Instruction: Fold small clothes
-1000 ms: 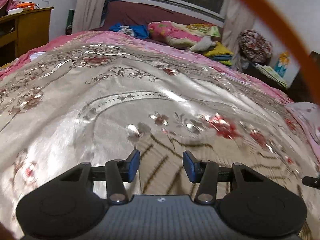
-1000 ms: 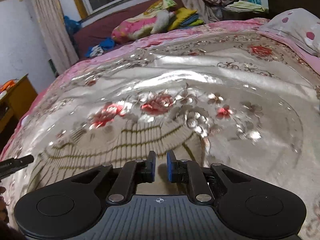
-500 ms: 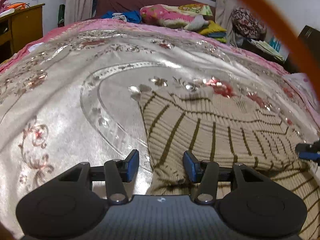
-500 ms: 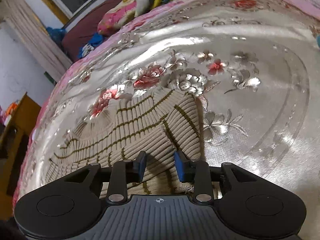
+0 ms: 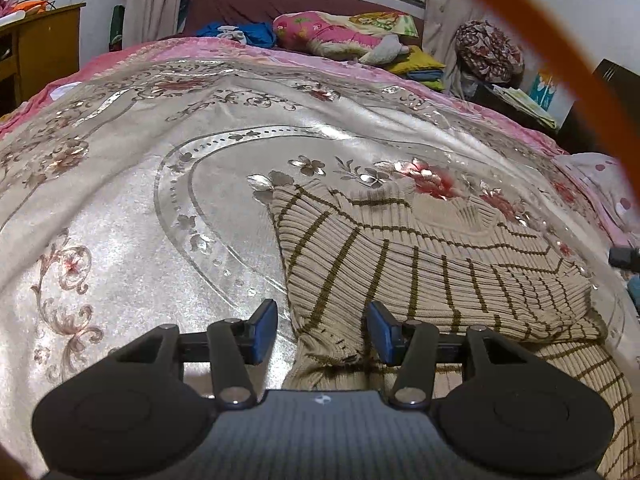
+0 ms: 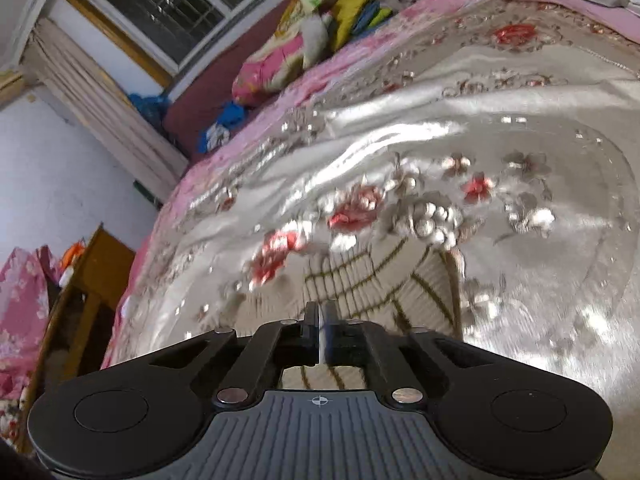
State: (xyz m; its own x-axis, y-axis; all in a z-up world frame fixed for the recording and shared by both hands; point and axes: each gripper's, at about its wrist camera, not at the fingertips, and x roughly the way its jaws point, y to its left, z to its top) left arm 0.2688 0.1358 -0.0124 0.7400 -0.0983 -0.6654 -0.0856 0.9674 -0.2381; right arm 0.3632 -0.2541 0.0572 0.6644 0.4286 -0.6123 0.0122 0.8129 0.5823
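Now the right claw [image 6: 320, 334], jaws just closing, looks pinched on the striped knit sweater [image 5: 420, 264] on the bed [image 5: 120, 220], while the left claw [image 5: 322, 330] gapes half-wide astride its near edge, so next it should clamp for the fold.

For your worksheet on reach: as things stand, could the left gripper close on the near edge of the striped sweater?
Probably yes. The left gripper is open, and the striped sweater already has its near edge bunched between the fingers, with nothing lying over it on the bedspread.

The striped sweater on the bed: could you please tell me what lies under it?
The striped sweater lies on the shiny flowered bedspread, whose flowers run under its far edge. The pattern below the knit is covered, and so is anything else that may lie beneath it.
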